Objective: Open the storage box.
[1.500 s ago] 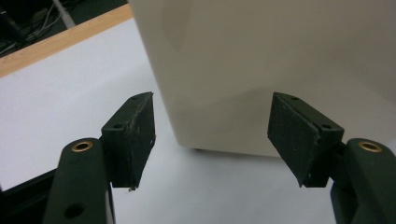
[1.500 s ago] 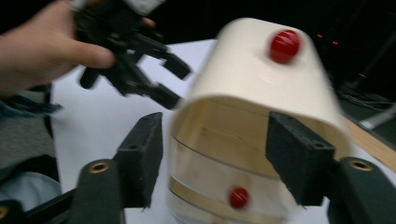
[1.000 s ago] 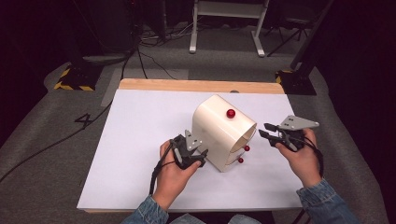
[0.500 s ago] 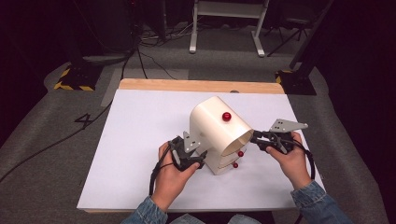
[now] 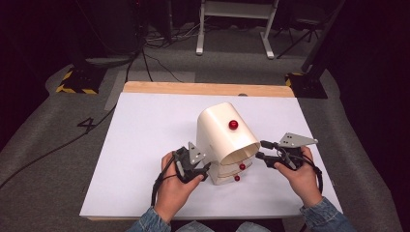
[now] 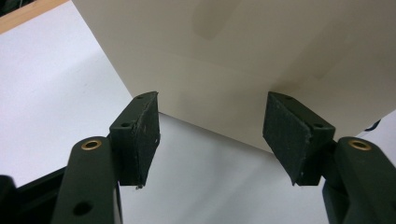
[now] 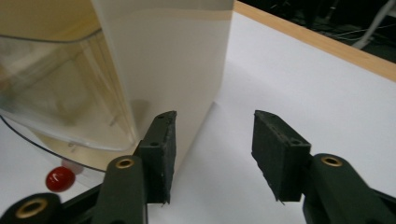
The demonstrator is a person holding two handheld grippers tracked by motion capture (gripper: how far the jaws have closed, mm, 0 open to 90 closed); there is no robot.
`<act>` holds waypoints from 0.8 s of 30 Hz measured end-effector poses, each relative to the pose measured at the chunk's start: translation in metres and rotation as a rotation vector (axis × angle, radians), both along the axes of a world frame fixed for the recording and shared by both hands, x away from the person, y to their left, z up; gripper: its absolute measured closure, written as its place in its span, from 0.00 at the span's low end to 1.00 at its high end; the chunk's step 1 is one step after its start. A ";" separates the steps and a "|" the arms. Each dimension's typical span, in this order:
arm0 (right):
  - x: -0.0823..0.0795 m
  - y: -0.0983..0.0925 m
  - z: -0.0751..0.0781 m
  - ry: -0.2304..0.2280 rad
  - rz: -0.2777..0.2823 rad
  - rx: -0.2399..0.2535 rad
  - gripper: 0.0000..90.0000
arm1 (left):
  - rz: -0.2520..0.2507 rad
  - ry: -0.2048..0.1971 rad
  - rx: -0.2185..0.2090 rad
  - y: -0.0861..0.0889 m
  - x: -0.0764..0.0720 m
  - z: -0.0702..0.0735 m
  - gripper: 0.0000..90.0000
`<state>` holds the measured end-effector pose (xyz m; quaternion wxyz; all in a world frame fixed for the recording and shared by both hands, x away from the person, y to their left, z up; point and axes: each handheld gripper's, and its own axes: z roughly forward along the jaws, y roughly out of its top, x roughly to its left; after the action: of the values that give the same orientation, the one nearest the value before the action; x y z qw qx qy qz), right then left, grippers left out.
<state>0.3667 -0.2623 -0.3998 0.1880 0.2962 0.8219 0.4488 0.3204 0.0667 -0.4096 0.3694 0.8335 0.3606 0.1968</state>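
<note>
A white table holds a cream, arch-topped drawer cabinet with red knobs near its middle. It looks light, stiff and slick; the knobs offer the best grip. The left gripper and right gripper flank the cabinet, jaws spread and empty.

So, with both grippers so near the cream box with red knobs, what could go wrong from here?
1. The left gripper is open against the cream box; a push could slide it on the smooth white table.
2. The right gripper is open beside the curved clear front, not around a red knob; closing now may pinch that thin edge.
3. The box looks tilted, so it may tip.
</note>
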 end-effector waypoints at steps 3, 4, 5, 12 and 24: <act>-0.009 -0.008 0.005 0.000 -0.019 0.011 0.51 | -0.003 0.002 -0.027 0.006 -0.003 -0.001 0.37; -0.012 -0.011 0.006 -0.002 -0.017 0.019 0.51 | -0.006 -0.001 -0.028 0.008 -0.004 -0.001 0.36; -0.015 -0.013 0.007 -0.003 -0.014 0.026 0.50 | -0.015 0.000 -0.030 0.012 -0.007 -0.001 0.36; -0.041 -0.016 0.010 0.004 0.031 0.054 0.49 | -0.016 -0.009 -0.037 0.026 -0.014 -0.003 0.35; -0.067 0.000 -0.011 0.039 0.081 0.053 0.48 | -0.010 -0.005 -0.035 0.032 -0.013 -0.015 0.33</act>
<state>0.2995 -0.2622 -0.4113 0.1458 0.2762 0.8246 0.4717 0.3076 0.0984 -0.4251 0.3858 0.8283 0.3589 0.1905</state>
